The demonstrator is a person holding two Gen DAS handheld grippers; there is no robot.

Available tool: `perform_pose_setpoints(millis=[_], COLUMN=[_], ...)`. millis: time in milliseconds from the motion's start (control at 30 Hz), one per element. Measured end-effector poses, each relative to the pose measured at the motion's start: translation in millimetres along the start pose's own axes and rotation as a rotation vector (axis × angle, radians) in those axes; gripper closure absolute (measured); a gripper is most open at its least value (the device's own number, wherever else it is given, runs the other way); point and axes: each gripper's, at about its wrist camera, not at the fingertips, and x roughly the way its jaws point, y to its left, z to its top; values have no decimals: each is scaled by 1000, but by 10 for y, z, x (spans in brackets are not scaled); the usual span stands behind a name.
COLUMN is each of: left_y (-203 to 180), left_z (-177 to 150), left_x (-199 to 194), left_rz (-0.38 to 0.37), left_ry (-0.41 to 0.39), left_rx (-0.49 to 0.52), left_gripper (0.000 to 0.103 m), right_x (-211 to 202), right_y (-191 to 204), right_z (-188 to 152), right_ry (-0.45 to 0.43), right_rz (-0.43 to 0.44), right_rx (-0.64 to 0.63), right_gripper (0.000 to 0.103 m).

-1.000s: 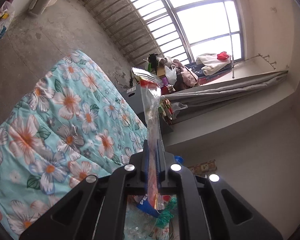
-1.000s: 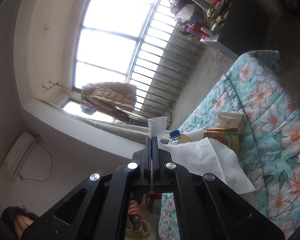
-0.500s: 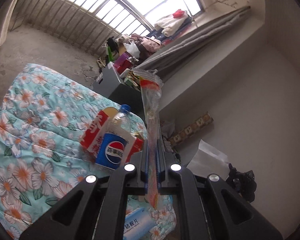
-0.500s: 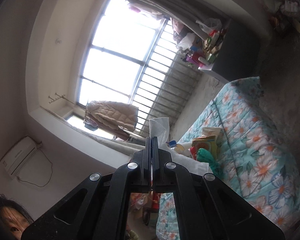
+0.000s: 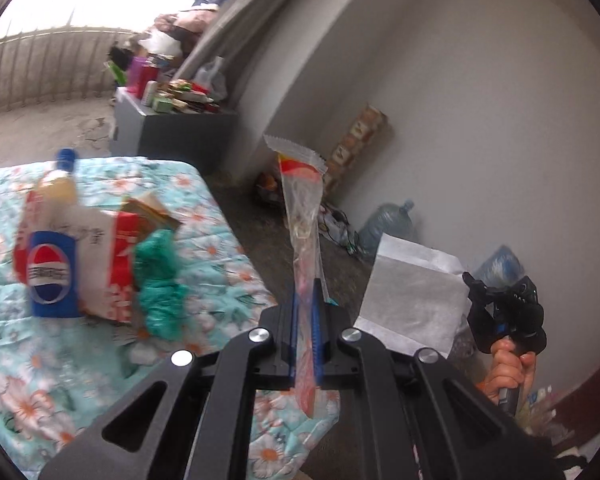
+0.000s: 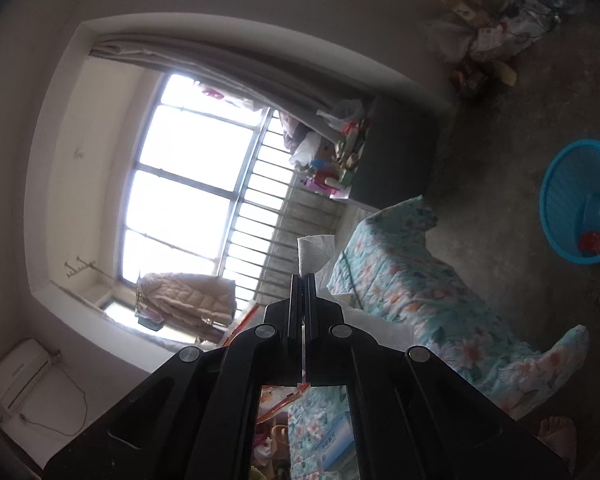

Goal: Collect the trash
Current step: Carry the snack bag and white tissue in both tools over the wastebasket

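Wrapper (image 5: 305, 216) clamped upright in left gripper (image 5: 306, 292), tilted down

Materials and finishes, bedroom trash lot

Left gripper (image 5: 306, 300): matt black plastic body, blue pads, bright metal screw heads; clamps a clear glossy plastic wrapper (image 5: 302, 208) with a crimped top edge and red print. Right gripper (image 6: 304, 280): same matt black plastic, pinching a soft white paper tissue (image 6: 315, 254), faintly embossed, matt. Quilt (image 5: 204, 216): stitched cloth, floral print, matt. Pepsi bottle (image 5: 54, 240): clear plastic, glossy label, blue cap. Carton (image 5: 108, 256): red and white printed cardboard. Green bag (image 5: 158, 276): crumpled thin plastic. Basket (image 6: 580, 204): blue meshed plastic, slight sheen. Floor (image 6: 496, 216): bare rough concrete. Wall (image 5: 480, 80): matt plaster.
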Motion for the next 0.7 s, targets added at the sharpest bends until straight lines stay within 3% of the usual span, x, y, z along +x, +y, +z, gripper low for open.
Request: perform_pose_setpoints(millis=[200, 500, 700], left_y=[-499, -1014, -1322], left_z=[-52, -121, -185], left_x=[652, 1681, 2484], left_rz=[11, 25, 18], left_ry=[96, 221, 308], left_rx=[130, 211, 251], left_gripper=[98, 98, 98], right_x=[-286, -424, -377], right_y=[-348, -890, -1254], right_z=[106, 378, 625], right_ry=[-76, -128, -156], right_rz=[-39, -76, -148], right_rx=[52, 160, 197], right_gripper=[103, 103, 103])
